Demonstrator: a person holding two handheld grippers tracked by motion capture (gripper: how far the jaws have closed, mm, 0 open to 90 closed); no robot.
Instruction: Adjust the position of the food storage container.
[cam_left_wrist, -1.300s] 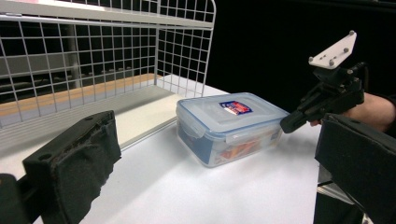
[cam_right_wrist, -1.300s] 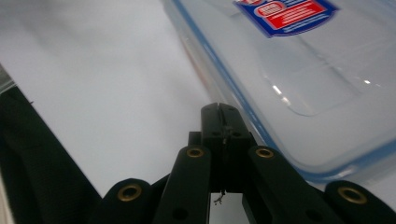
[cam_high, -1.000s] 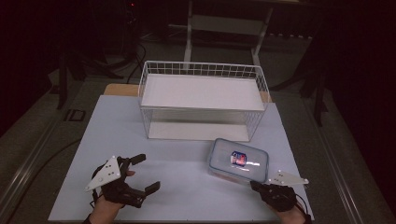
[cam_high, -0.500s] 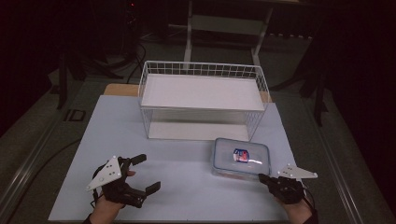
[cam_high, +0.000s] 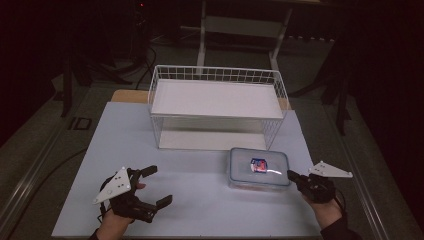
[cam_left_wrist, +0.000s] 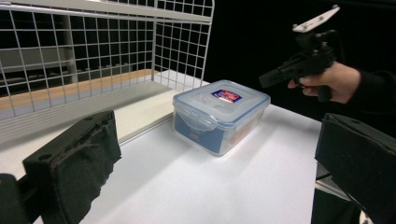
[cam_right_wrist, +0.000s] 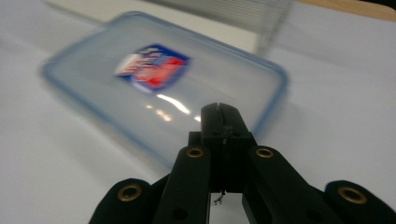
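A clear plastic box with a blue-rimmed lid and a red and blue label (cam_high: 259, 168) (cam_left_wrist: 220, 113) (cam_right_wrist: 154, 84) rests on the white table, in front of the wire basket (cam_high: 218, 106) (cam_left_wrist: 93, 56). My right gripper (cam_high: 291, 175) (cam_right_wrist: 220, 112) is shut with nothing in it, its tips held just off the box's right edge and slightly above the lid. In the left gripper view that right gripper (cam_left_wrist: 266, 79) hovers beyond the box. My left gripper (cam_high: 156, 186) rests at the table's front left, jaws wide open and empty, far from the box.
The white wire basket stands at the back centre, with a white shelf panel on top and an open front. A wooden strip (cam_high: 125, 96) runs along the table's back edge. Dark floor and frame legs lie beyond.
My right gripper has moved rightward and up, from the front edge to beside the box's right edge. The left gripper and the box have kept still.
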